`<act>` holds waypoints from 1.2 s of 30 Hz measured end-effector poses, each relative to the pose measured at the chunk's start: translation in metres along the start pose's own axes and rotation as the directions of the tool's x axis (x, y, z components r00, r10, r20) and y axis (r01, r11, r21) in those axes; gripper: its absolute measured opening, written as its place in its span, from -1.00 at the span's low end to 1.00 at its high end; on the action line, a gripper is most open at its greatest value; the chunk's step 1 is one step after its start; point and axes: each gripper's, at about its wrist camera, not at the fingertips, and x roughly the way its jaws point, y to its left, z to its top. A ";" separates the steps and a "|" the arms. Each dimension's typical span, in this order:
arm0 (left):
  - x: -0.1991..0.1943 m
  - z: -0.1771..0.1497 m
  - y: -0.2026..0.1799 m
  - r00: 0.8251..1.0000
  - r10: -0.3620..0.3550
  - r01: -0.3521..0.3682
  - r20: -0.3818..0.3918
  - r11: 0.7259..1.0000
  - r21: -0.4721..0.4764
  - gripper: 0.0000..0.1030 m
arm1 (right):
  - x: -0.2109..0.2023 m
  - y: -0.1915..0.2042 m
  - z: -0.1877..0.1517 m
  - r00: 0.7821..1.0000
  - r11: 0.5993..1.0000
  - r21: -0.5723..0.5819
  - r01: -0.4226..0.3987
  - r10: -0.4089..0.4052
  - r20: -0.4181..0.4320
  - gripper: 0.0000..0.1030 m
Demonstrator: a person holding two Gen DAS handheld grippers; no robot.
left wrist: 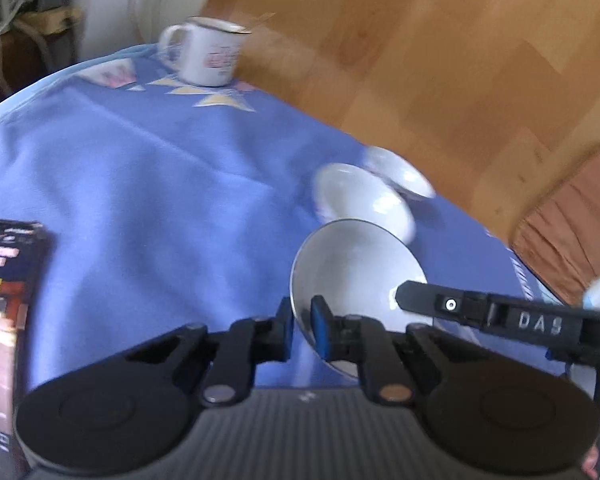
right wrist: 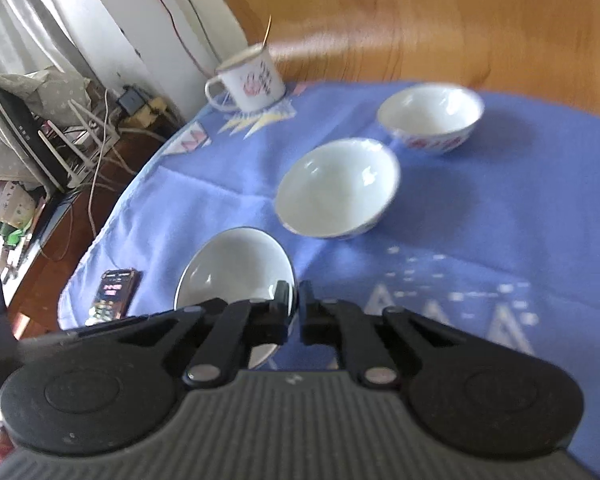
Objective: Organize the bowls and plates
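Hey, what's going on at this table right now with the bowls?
Both hand-held grippers are clamped on the rim of one white bowl: the left hand-held gripper at one edge, the right hand-held gripper at another. Two more white bowls, a middle bowl and a far bowl, sit on the blue tablecloth beyond, near an enamel mug.

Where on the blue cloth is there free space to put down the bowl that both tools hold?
Free: the wide blue cloth between the mug, the dark box and the held bowl. Crowded: beyond that bowl, the nearer bowl and farther bowl stand close together. The left tool and right tool grip the rim.
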 end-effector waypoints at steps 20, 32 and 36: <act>0.095 -0.063 -0.239 0.938 -0.198 0.286 -0.284 0.905 0.314 -0.75 | -0.162 -0.168 -0.109 0.887 0.888 0.334 0.317 -0.402 0.228 -0.84; 0.059 -0.054 -0.224 0.976 -0.177 0.210 -0.125 0.917 0.338 -0.37 | -0.174 -0.152 -0.124 0.772 0.861 0.309 0.404 -0.502 0.391 -0.31; 0.038 -0.047 -0.203 0.988 -0.155 0.141 0.015 0.930 0.340 -0.37 | -0.183 -0.137 -0.130 0.695 0.845 0.284 0.452 -0.534 0.482 -0.31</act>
